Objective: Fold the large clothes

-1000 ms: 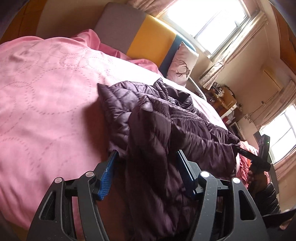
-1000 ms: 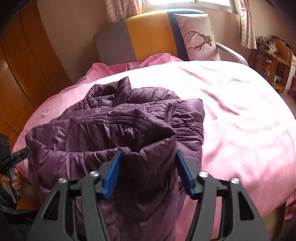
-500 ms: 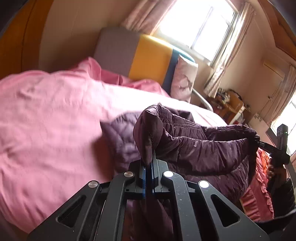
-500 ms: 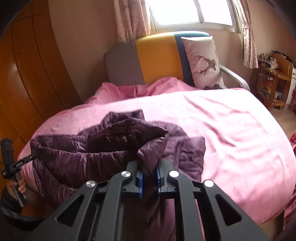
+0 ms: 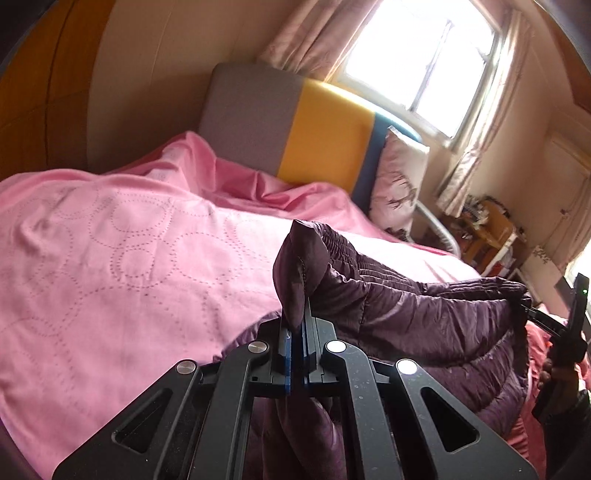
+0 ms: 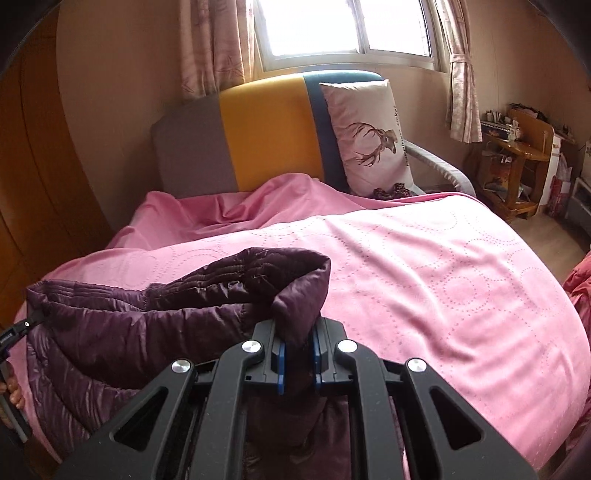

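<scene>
A dark purple quilted jacket (image 5: 417, 314) hangs stretched between my two grippers above the near edge of the pink bed (image 5: 122, 266). My left gripper (image 5: 297, 332) is shut on one corner of its edge, and the fabric bunches up above the blue pads. In the right wrist view the same jacket (image 6: 140, 328) runs off to the left, and my right gripper (image 6: 297, 343) is shut on its other corner. Each wrist view shows the opposite gripper, small, at the far end of the jacket. The jacket's lower part droops out of sight below the grippers.
The pink bedspread (image 6: 443, 280) covers the whole bed. A grey, yellow and blue headboard (image 6: 258, 136) stands at the far end with a deer-print pillow (image 6: 369, 136) leaning on it. A bright window (image 6: 347, 29) is behind. A wooden side table (image 6: 517, 162) stands at the right, wood panelling at the left.
Both grippers have closed on the jacket's corners and risen, pulling it up off the bed and back toward the near edge. A second ago it lay flat with both grippers open around its edge.
</scene>
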The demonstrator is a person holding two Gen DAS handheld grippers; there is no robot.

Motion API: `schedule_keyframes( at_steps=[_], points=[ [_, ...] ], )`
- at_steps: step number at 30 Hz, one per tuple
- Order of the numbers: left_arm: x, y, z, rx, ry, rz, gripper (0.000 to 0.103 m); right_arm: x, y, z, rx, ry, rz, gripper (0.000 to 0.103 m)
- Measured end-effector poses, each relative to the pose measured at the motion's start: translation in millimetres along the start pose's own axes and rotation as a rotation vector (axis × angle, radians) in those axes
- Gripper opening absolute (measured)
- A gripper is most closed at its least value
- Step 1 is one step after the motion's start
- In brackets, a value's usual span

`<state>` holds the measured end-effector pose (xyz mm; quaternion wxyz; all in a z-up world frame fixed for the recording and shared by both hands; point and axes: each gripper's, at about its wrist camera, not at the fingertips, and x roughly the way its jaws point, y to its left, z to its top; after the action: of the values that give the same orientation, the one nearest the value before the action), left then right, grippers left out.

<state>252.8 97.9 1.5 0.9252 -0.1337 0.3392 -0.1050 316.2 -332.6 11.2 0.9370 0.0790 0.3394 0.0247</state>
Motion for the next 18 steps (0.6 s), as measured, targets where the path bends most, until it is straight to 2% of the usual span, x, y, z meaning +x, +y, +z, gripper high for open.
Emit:
schedule_keyframes(
  at_steps=[4,8,12,18],
  points=[
    [38.0,8.5,-7.9,-0.023,0.067,0.044,0.003,43.4,2.3,-9.9,-0.029,0.057,-0.083,0.010],
    [68.6,17.1,-23.0,-0.041,0.129,0.079,0.003,77.1,-5.2,-24.7,-0.021,0.105,-0.129,0.010],
    [88.1,17.3,-36.8,-0.016,0.170,0.111,0.003,105.8,-9.2,-36.6,-0.031,0.148,-0.171,0.014],
    [101.6,19.8,-50.6,-0.007,0.180,0.137,0.003,135.9,-15.0,-47.6,-0.012,0.205,-0.181,0.016]
  ],
)
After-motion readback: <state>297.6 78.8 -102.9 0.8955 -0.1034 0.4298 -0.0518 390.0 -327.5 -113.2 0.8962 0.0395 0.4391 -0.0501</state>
